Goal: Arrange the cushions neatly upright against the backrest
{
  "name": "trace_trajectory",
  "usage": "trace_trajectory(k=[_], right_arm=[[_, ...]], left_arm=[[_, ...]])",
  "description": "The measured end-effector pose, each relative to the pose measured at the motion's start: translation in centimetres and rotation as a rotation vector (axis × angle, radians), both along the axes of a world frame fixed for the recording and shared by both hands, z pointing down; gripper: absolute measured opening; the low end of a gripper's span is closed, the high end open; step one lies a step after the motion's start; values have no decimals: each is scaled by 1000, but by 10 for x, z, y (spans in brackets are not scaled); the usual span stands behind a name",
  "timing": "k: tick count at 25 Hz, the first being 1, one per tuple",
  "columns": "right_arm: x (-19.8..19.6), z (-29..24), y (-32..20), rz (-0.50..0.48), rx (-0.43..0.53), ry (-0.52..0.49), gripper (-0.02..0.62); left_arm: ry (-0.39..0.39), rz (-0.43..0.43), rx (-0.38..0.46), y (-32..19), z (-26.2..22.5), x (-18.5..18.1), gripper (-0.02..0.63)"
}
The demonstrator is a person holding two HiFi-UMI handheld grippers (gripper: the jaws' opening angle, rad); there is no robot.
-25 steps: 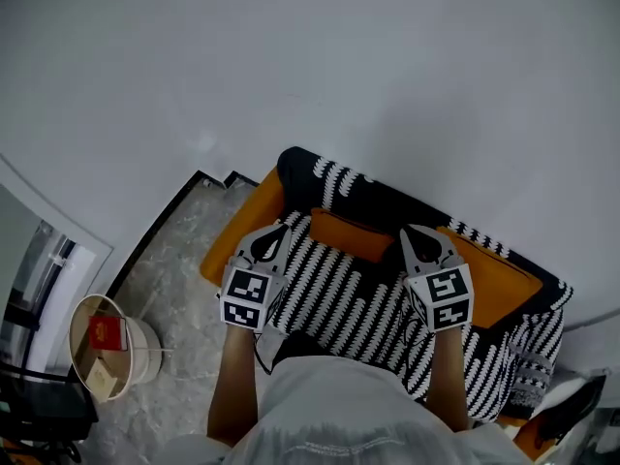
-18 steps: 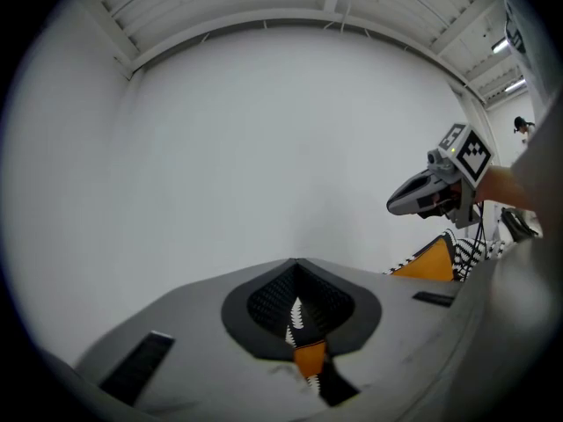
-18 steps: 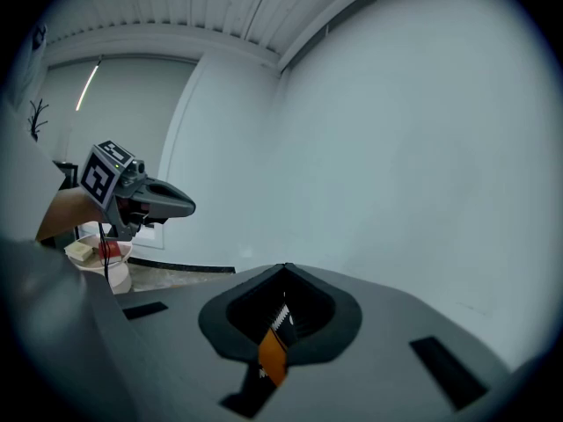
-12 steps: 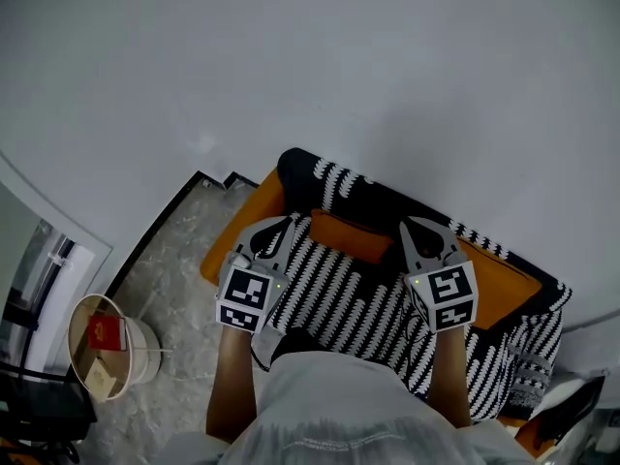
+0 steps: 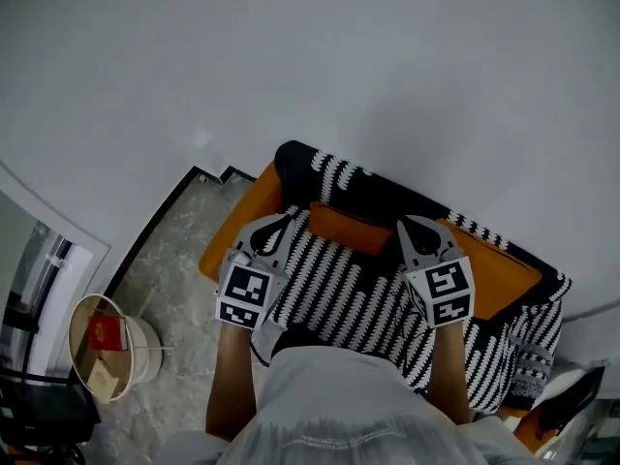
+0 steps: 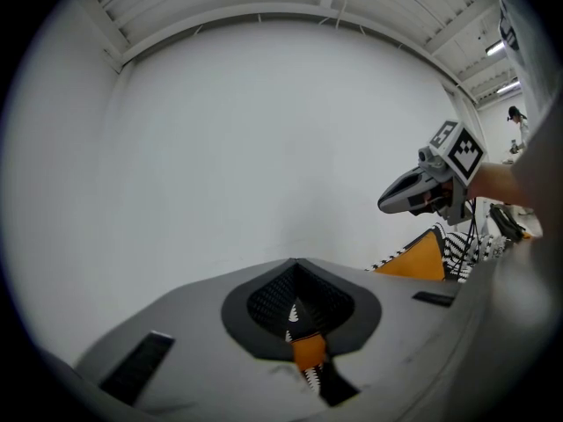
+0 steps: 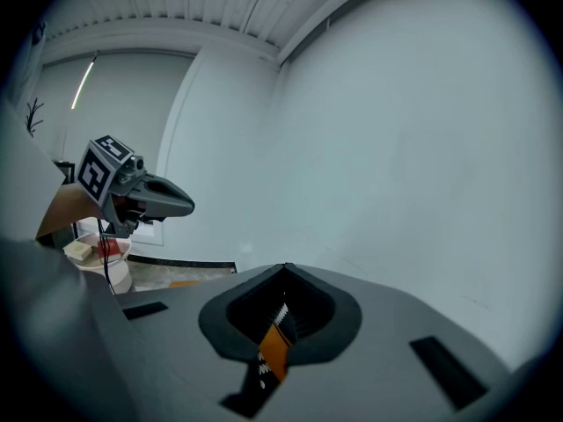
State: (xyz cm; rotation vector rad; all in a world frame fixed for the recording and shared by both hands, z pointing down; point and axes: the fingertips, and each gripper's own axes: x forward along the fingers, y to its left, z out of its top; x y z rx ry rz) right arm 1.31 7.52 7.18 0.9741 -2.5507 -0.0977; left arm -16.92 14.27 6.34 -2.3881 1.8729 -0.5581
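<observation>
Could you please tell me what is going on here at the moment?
A person is holding a black-and-white striped cushion with an orange edge over an orange sofa that stands against a white wall. The left gripper and the right gripper each have their jaws shut on the cushion's fabric, one at each upper corner. It does not yet seem to be set against the backrest.

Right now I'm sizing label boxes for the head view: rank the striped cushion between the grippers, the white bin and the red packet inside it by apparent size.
1. striped cushion: clearly largest, though it is also nearest the camera.
2. white bin.
3. red packet: smallest.
</observation>
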Motion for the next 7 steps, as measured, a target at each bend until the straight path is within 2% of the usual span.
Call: trace_trajectory(k=[7], right_arm=[[0,2,2,5,2,13,3]], left_arm=[[4,5,-13,1,4,-2,20]])
